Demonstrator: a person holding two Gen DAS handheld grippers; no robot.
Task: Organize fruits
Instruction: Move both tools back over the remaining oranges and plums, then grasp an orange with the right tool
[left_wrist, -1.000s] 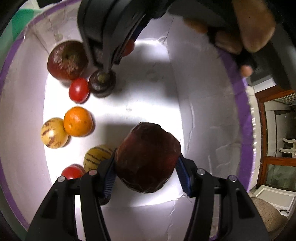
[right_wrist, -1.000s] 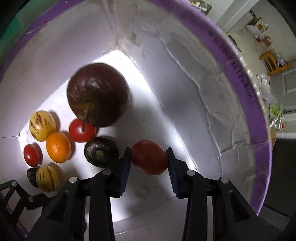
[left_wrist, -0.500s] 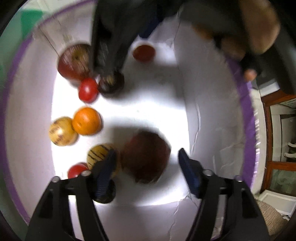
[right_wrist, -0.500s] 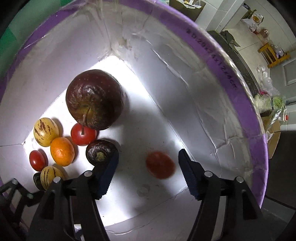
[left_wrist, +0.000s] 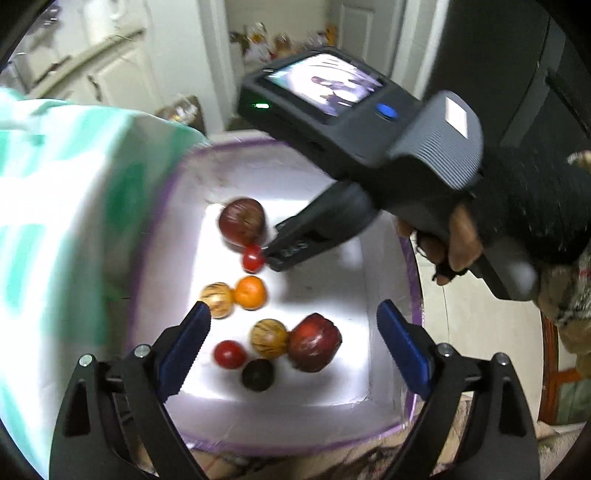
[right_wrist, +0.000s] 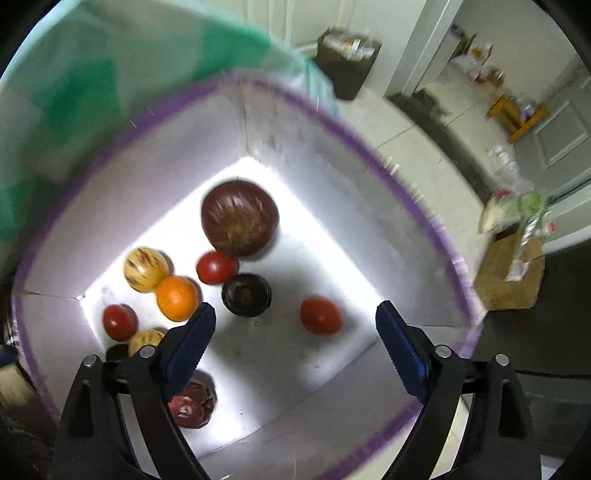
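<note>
Left tool (left_wrist: 293, 345) spread wide above white box (left_wrist: 384, 254), fruits inside, nothing gripped

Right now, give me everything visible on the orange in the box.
The orange is one small round fruit with a smooth, bright, evenly coloured skin, looking whole and unmarked. It lies on the white floor of the box, toward its left side in the right wrist view. A striped yellow fruit sits against it; a tomato is close but apart. No gripper touches it. The left wrist view shows the same pairing.
</note>
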